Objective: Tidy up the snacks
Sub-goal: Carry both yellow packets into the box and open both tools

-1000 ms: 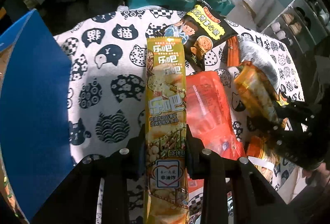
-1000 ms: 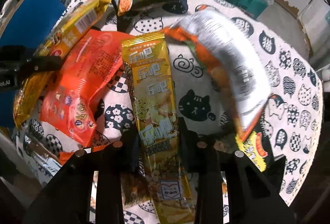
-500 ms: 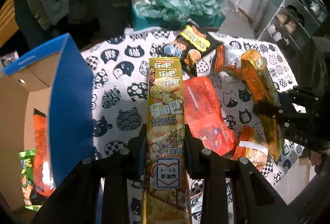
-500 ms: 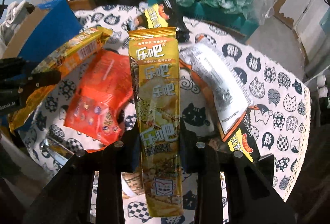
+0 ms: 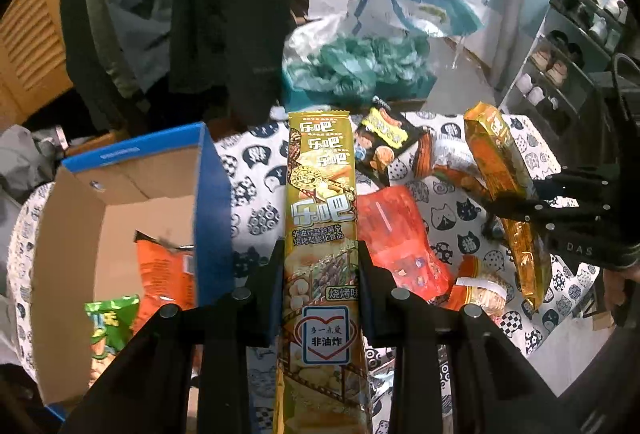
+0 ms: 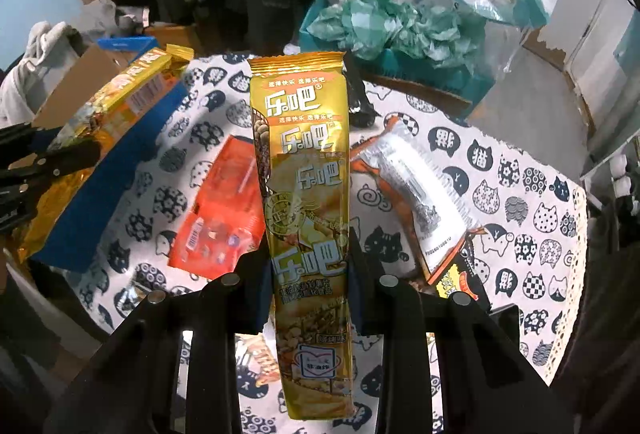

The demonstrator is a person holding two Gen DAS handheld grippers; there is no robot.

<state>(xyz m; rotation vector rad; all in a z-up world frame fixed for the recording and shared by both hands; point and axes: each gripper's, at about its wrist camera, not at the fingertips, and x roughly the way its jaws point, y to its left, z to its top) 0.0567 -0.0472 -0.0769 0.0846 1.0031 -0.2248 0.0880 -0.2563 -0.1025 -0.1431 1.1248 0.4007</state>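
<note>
My left gripper (image 5: pixel 320 266) is shut on a long gold snack packet (image 5: pixel 320 194), held up above the cat-print tablecloth (image 5: pixel 256 218). To its left stands an open blue cardboard box (image 5: pixel 212 202) with an orange packet (image 5: pixel 164 274) and a green packet (image 5: pixel 108 322) inside. My right gripper (image 6: pixel 308 262) is shut on a second gold packet (image 6: pixel 304 174) of the same kind, also lifted off the cloth. Each gripper shows in the other's view: the right gripper (image 5: pixel 516 194) at the right edge, the left gripper (image 6: pixel 72 146) at the left edge over the box (image 6: pixel 120 170).
A red packet (image 6: pixel 228 210), a silver-backed packet (image 6: pixel 416 190) and a black packet (image 5: pixel 380 142) lie on the cloth. A teal bin with crumpled bags (image 6: pixel 380 22) stands behind the table. Hanging dark clothes and a shoe rack (image 5: pixel 568 46) fill the background.
Both grippers have risen with their gold packets, so the table looks farther away. The blue box and its contents have come into the left wrist view.
</note>
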